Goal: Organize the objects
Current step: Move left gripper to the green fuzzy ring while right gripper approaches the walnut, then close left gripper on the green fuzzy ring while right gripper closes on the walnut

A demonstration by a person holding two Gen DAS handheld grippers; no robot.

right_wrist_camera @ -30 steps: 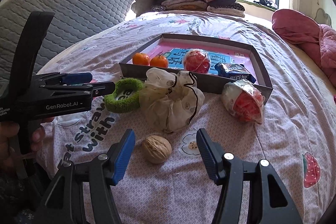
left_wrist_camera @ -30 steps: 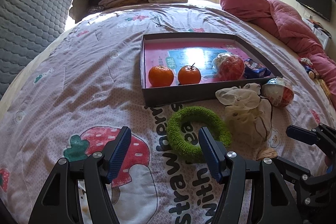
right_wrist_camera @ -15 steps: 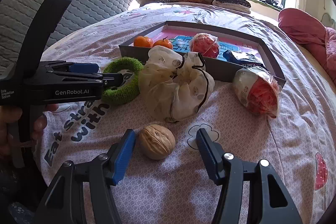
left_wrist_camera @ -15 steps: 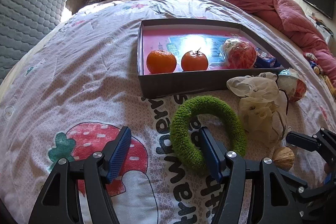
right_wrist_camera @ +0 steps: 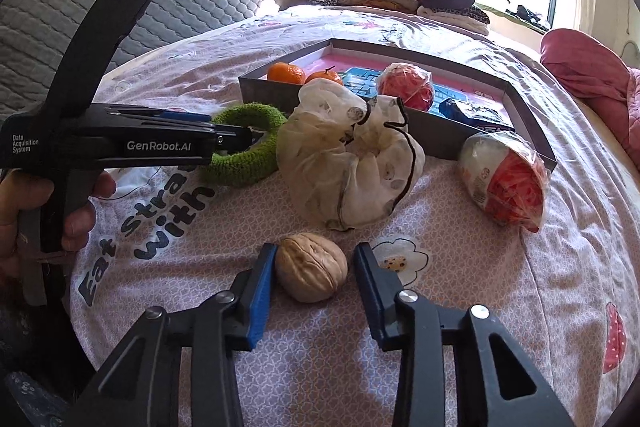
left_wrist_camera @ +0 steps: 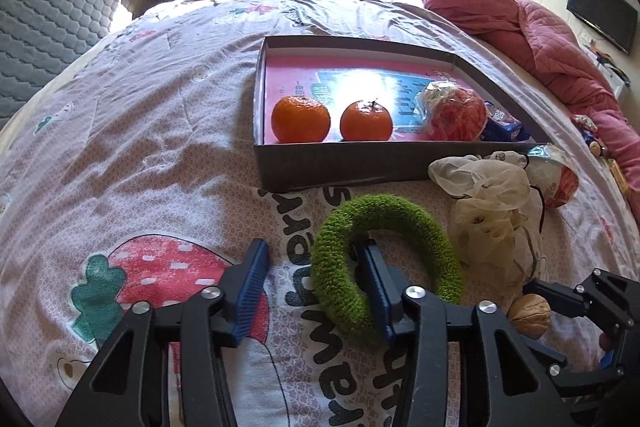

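**Left-wrist and right-wrist views: both grippers closing, one on a green ring, one on a walnut**

Left-wrist view shows the left gripper (left_wrist_camera: 314,269) with its jaws closing at about half width around the near-left arc of the green ring (left_wrist_camera: 384,255). One blue finger sits inside the ring's hole, against the inner side of the arc; the other finger stands outside it with a clear gap to the yarn, so the ring is between the jaws but not yet pinched. The ring lies flat on the bedspread (left_wrist_camera: 132,131), just in front of the grey box (left_wrist_camera: 340,167), its oval running from near-left to far-right.

In the right-wrist view the right gripper (right_wrist_camera: 314,267) is narrow and closing on the walnut (right_wrist_camera: 311,267). The left pad touches the shell; the right pad stands just off it with a thin gap. The walnut rests on the bedspread in front of the box and nearer than the cream drawstring pouch (right_wrist_camera: 352,163), its long axis lying across the jaws, from finger to finger.

Inside the box lie two oranges (left_wrist_camera: 301,119) at the left end, with a wrapped red ball (left_wrist_camera: 456,115) and a blue packet (left_wrist_camera: 504,127) to the right. A second wrapped ball (right_wrist_camera: 508,183) lies outside the box by its right corner. A hand (right_wrist_camera: 36,211) holds the left gripper's handle.
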